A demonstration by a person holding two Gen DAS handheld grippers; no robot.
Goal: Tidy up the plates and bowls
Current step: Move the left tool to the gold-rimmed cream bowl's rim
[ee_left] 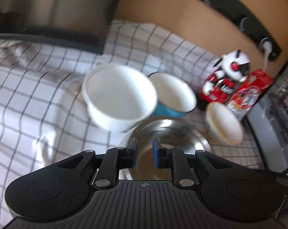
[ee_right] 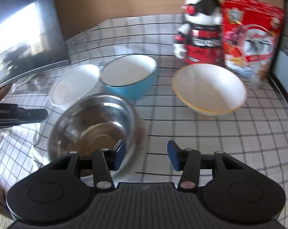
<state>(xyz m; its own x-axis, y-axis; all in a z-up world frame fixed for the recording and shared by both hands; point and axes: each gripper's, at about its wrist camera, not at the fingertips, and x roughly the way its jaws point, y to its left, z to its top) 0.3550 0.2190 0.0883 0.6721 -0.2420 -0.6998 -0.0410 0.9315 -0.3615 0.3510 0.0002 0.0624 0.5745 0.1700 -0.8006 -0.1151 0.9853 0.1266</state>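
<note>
Four bowls stand close together on a checked cloth (ee_right: 220,143). They are a steel bowl (ee_left: 172,133) (ee_right: 94,118), a tall white bowl (ee_left: 119,95) (ee_right: 75,85), a blue bowl with a white inside (ee_left: 172,93) (ee_right: 128,72), and a white bowl with a yellow rim (ee_left: 224,126) (ee_right: 208,87). My left gripper (ee_left: 144,153) hangs over the near side of the steel bowl, shut to a narrow gap with nothing in it. It also shows as a dark bar (ee_right: 20,114) left of that bowl. My right gripper (ee_right: 146,155) is open; the steel bowl's right rim shows between its fingers, untouched by the pads.
A toy robot figure (ee_right: 197,28) (ee_left: 228,72) and a red box (ee_right: 252,38) (ee_left: 248,93) stand behind the yellow-rimmed bowl. A dark screen (ee_right: 25,43) (ee_left: 48,9) leans at the back left. A grey device (ee_left: 273,124) borders the cloth on the right. A wooden wall lies behind.
</note>
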